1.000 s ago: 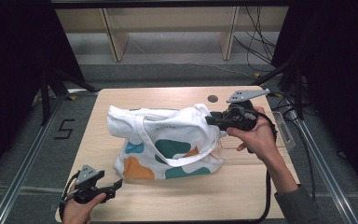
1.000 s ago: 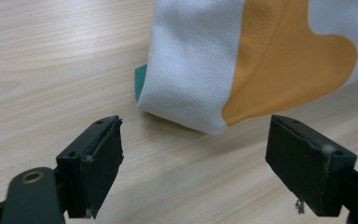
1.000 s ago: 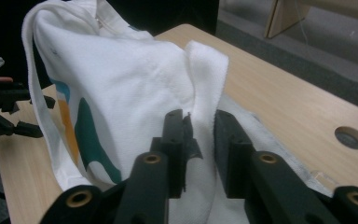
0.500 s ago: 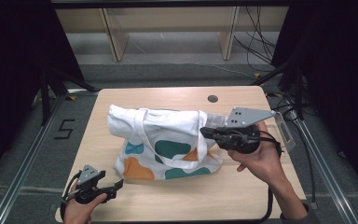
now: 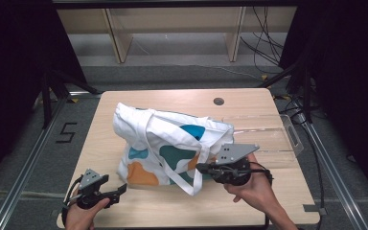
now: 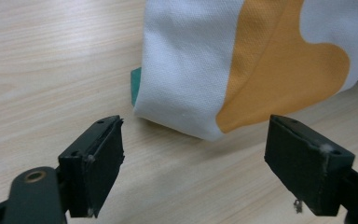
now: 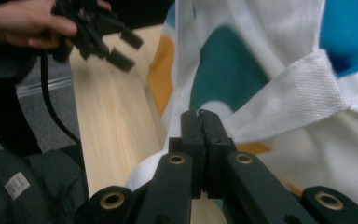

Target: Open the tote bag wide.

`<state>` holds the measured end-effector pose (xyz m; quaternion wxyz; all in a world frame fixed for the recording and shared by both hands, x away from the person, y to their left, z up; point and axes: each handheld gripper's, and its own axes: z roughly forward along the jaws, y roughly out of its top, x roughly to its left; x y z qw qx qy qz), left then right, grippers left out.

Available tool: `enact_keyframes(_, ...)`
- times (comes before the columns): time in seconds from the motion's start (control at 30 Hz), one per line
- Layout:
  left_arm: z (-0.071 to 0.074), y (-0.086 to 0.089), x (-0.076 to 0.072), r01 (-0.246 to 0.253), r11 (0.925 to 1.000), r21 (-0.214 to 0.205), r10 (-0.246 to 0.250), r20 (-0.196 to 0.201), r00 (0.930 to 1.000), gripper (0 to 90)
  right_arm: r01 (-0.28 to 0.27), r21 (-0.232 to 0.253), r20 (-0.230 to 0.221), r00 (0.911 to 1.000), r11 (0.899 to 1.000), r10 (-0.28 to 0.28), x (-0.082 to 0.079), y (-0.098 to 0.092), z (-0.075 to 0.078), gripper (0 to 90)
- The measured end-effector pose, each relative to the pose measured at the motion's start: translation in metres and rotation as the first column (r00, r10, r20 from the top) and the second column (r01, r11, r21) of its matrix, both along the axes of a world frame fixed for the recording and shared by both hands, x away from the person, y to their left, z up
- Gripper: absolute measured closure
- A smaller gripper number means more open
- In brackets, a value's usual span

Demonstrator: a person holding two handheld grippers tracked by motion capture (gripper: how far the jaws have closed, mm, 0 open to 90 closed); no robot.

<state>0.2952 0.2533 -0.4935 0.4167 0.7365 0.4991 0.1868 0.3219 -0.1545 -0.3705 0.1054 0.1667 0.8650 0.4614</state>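
Where shelving stands, pale table ends.

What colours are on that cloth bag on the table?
White tote bag with teal, orange and blue blobs; clearest in the high view.

One tote bag with two straps, lying on one table. One clear tray right of bag. Two grippers, left and right, near bag's front edge.

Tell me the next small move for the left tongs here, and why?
Probably ease the left tongs forward onto the tote bag corner and close. Their jaws stand open just short of it, while the right tongs are shut at the strap.
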Motion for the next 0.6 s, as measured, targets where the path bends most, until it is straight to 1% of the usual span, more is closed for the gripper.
enact_keyframes(0.03,0.000,0.000,0.000,0.000,1.0000,0.000,0.000,0.000,1.0000,18.7,-0.004,-0.010,-0.004,1.0000,1.000,0.004,0.002,0.002,-0.006,90.0)
enact_keyframes(0.07,0.000,0.001,0.000,-0.010,1.0000,0.001,0.010,-0.004,0.9999,18.7,-0.001,-0.013,-0.031,0.9995,1.000,0.001,0.003,0.004,-0.014,90.0)
enact_keyframes(0.1,-0.001,0.001,-0.001,-0.016,0.9999,-0.006,0.016,-0.007,0.9998,18.7,-0.011,-0.024,-0.032,0.9994,1.000,0.010,0.006,0.005,-0.019,90.0)
enact_keyframes(0.17,0.000,0.001,0.000,-0.013,0.9999,-0.007,0.013,0.000,0.9999,18.7,-0.007,-0.038,-0.066,0.9978,0.999,0.004,0.007,0.009,-0.029,90.0)
enact_keyframes(0.2,0.000,0.001,0.000,-0.013,0.9999,-0.007,0.013,0.000,0.9999,18.8,-0.007,-0.038,-0.066,0.9978,0.999,0.004,0.007,0.009,-0.029,90.0)
enact_keyframes(0.23,0.000,0.001,0.000,-0.012,0.9999,-0.001,0.012,-0.002,0.9999,18.8,-0.006,-0.053,-0.067,0.9978,0.999,0.003,0.007,0.010,-0.034,90.0)
enact_keyframes(0.27,-0.001,0.001,0.000,-0.013,0.9999,-0.002,0.013,-0.003,0.9999,18.8,-0.012,-0.079,-0.084,0.9964,0.997,0.006,0.009,0.015,-0.044,90.0)
enact_keyframes(0.3,-0.001,0.001,0.000,-0.005,1.0000,0.003,0.005,-0.005,1.0000,18.8,-0.006,-0.078,-0.089,0.9960,0.997,-0.001,0.010,0.017,-0.048,90.0)
enact_keyframes(0.33,-0.001,0.001,0.000,-0.005,1.0000,0.003,0.005,-0.005,1.0000,18.8,-0.006,-0.078,-0.089,0.9960,0.997,-0.001,0.010,0.017,-0.048,90.0)
enact_keyframes(0.37,-0.001,0.001,0.000,0.000,1.0000,0.003,0.000,-0.001,1.0000,18.8,-0.024,-0.104,-0.108,0.9941,0.994,0.013,0.012,0.021,-0.057,90.0)
enact_keyframes(0.4,-0.001,0.001,0.000,-0.005,1.0000,0.008,0.005,-0.003,1.0000,18.8,-0.023,-0.116,-0.122,0.9925,0.993,0.009,0.012,0.023,-0.063,90.0)
enact_keyframes(0.43,-0.001,0.001,0.000,-0.005,1.0000,0.008,0.005,-0.003,1.0000,18.8,-0.023,-0.116,-0.122,0.9925,0.993,0.009,0.012,0.023,-0.063,90.0)
enact_keyframes(0.47,-0.001,0.001,0.000,-0.001,1.0000,0.006,0.001,-0.002,1.0000,18.8,-0.035,-0.125,-0.128,0.9916,0.992,0.019,0.012,0.025,-0.067,90.0)
enact_keyframes(0.5,-0.001,0.001,0.000,0.001,1.0000,0.003,-0.001,-0.004,1.0000,18.8,-0.031,-0.149,-0.147,0.9891,0.988,0.009,0.012,0.028,-0.076,90.0)
enact_keyframes(0.53,-0.001,0.001,0.000,-0.001,1.0000,0.003,0.001,-0.005,1.0000,18.8,-0.033,-0.155,-0.154,0.9880,0.987,0.009,0.012,0.029,-0.080,90.0)
enact_keyframes(0.57,0.000,0.002,0.000,0.001,0.9999,0.013,-0.001,0.002,1.0000,18.8,-0.036,-0.172,-0.175,0.9846,0.985,0.005,0.011,0.030,-0.087,90.0)
enact_keyframes(0.6,0.000,0.002,0.000,0.001,0.9999,0.013,-0.001,0.002,1.0000,18.8,-0.036,-0.178,-0.180,0.9837,0.983,0.004,0.010,0.030,-0.088,90.0)
